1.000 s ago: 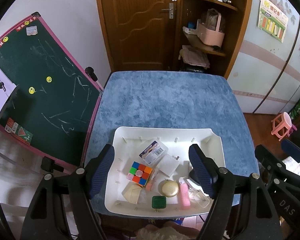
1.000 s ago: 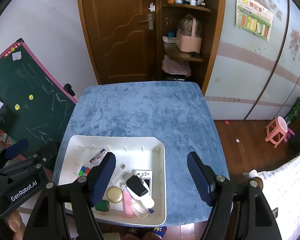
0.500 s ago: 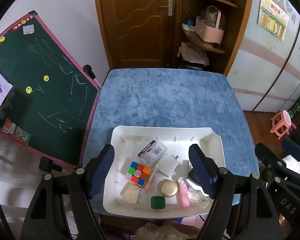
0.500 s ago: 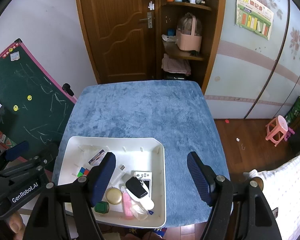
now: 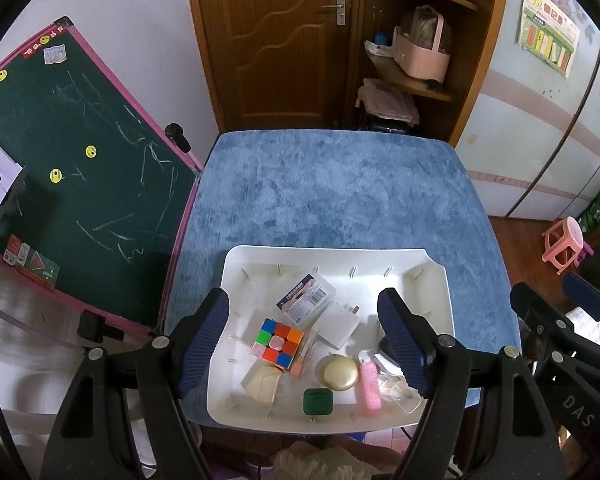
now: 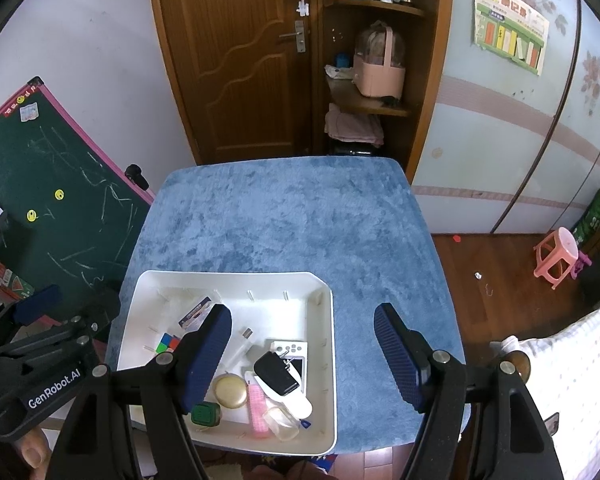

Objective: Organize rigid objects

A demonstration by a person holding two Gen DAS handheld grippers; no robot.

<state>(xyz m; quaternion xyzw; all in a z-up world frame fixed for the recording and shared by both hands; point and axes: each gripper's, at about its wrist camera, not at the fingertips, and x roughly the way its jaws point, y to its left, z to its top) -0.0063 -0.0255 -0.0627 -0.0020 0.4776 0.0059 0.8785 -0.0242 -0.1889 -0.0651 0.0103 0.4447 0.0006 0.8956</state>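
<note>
Both claws wide, holding nothing. White tray (image 5: 236, 268) lies at six o'clock on the blue table (image 5: 340, 196); puzzle cube (image 5: 277, 344) sits between the left gripper (image 5: 302, 330) fingers, seemingly below. Right gripper (image 6: 302, 334) hovers farther right.

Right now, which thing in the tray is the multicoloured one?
The puzzle cube, left of the gold round case; it alone shows many coloured squares.

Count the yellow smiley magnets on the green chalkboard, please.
4. Two smiley magnets sit mid-board, one above the other. One is on the pink top frame, another further up that frame. More may be hidden past the picture edge.
</note>
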